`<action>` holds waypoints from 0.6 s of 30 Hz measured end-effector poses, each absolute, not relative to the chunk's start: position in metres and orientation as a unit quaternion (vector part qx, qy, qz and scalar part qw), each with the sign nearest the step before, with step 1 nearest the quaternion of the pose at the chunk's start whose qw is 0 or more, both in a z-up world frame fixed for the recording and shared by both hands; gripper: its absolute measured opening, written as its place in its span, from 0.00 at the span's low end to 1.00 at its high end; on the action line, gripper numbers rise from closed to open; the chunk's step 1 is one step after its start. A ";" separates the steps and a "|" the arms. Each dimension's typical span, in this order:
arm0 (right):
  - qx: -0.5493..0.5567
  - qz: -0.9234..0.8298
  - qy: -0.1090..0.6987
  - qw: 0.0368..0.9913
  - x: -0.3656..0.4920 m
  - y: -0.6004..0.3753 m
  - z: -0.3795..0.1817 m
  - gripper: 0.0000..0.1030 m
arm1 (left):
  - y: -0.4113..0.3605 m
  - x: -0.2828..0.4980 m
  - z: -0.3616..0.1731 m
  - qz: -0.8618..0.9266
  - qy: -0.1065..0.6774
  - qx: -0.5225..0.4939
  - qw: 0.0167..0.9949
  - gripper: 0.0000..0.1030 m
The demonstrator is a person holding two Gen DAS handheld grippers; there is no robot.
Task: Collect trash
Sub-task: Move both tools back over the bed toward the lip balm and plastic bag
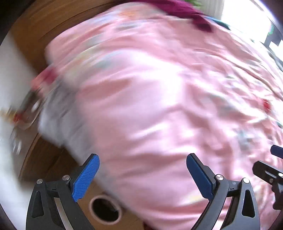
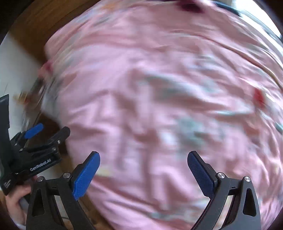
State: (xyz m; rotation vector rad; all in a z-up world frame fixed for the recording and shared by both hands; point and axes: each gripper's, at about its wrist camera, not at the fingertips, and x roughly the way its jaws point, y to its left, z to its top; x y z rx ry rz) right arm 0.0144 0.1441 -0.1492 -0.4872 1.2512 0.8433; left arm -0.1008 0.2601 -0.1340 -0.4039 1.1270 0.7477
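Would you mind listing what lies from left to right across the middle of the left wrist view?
White floor → blurred clutter by the bed's edge → pink bedding → small red item on the bedding. Motion blur hides what the clutter and the red item are.

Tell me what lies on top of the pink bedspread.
On the pink patterned bedspread, a small red item near its right side and dark magenta fabric at its far edge. Blur hides finer details; anything beneath is covered.
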 end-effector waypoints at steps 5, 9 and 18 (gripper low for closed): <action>-0.141 0.281 0.550 0.773 0.078 0.061 -0.126 0.96 | 0.201 0.007 -0.118 0.230 0.523 -0.150 0.807 0.96; -0.080 0.220 0.551 0.801 0.130 -0.005 -0.119 0.96 | 0.146 0.081 -0.116 0.150 0.528 -0.104 0.829 0.96; 0.017 0.139 0.560 0.817 0.232 -0.122 -0.119 0.96 | 0.069 0.175 -0.140 0.087 0.557 -0.072 0.823 0.96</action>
